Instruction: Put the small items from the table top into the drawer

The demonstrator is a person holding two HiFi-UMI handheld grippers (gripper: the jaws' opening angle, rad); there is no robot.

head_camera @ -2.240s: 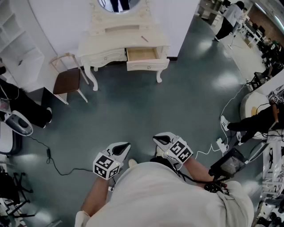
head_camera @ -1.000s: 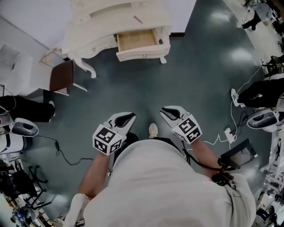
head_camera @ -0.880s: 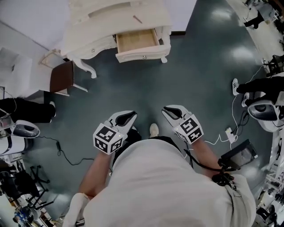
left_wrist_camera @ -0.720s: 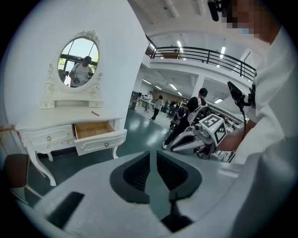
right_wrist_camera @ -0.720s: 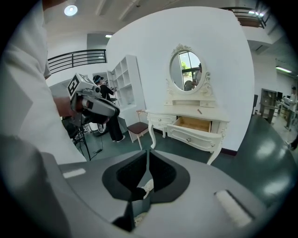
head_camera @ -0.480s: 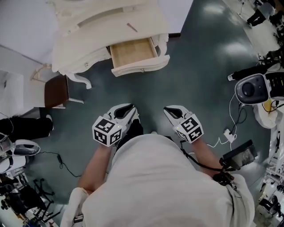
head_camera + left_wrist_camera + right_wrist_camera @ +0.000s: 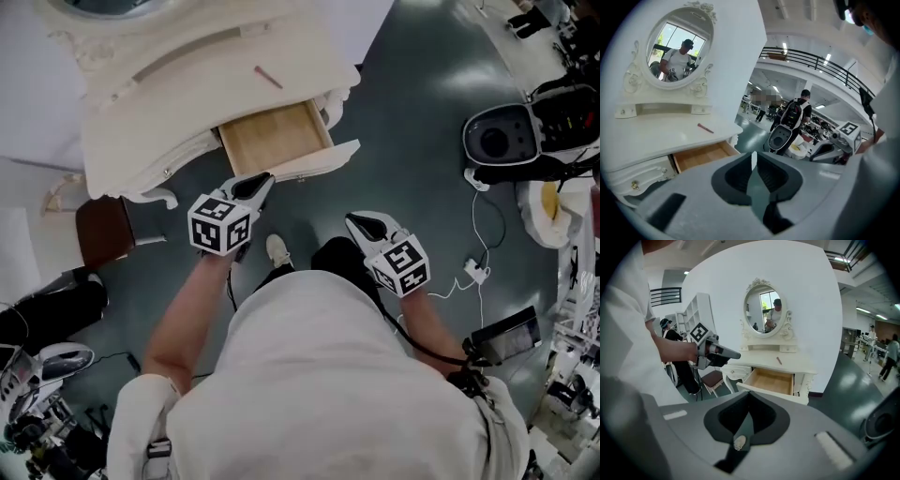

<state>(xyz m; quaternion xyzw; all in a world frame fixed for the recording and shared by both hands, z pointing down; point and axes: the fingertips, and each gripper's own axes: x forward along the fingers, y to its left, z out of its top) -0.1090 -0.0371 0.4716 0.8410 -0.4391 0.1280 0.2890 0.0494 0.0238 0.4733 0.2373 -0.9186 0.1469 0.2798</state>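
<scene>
White left gripper [image 7: 260, 181] — outstretched toward drawer [image 7: 277, 141]

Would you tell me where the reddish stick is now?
At the head view's top centre, the reddish stick lies on the dressing table, behind the open drawer.

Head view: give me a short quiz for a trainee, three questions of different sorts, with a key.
1. True or false: the drawer stands open and empty.
2. Where does the red stick lie? A in the drawer; B on the table top; C on the floor.
3. Which gripper is nearer the drawer?
Key: 1 true; 2 B; 3 the left gripper.
</scene>
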